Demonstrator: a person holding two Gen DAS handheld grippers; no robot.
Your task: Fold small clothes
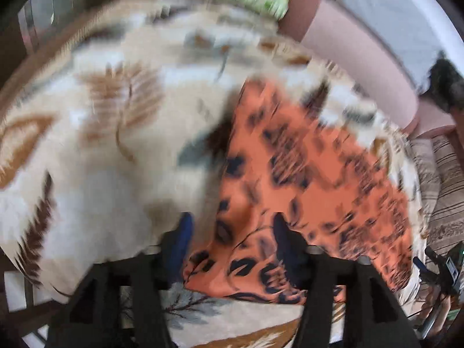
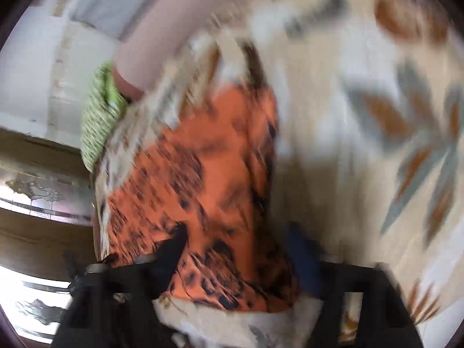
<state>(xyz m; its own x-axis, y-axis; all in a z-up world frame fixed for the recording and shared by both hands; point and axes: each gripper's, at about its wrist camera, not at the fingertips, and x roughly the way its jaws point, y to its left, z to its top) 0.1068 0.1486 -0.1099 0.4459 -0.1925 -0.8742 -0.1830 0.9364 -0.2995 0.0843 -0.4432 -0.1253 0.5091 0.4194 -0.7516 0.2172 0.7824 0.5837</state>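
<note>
Your leaf-print blanket [image 1: 110, 150] has loads of bare room left of the orange black-patterned garment [image 1: 313, 168], which lies flat by its pink-cushion [image 1: 356, 49] edge. Your left gripper [image 1: 232, 232] and right gripper [image 2: 237, 243] hang spread over its near hem, clamping nothing, though everything's smeared and the hem's partly hidden behind your fingers [image 1: 285, 240].

The left gripper [image 1: 232, 232] has two black angular plastic arms, each stiffened by a triangular rib, ending in dark blue fingers [image 1: 185, 226] that taper to rounded tips. A round silver bolt head sits where each finger meets its arm. The right gripper [image 2: 240, 243] is built the same way: black ribbed arms, silver bolts at the joints and blue fingers [image 2: 301, 249], all blurred.
</note>
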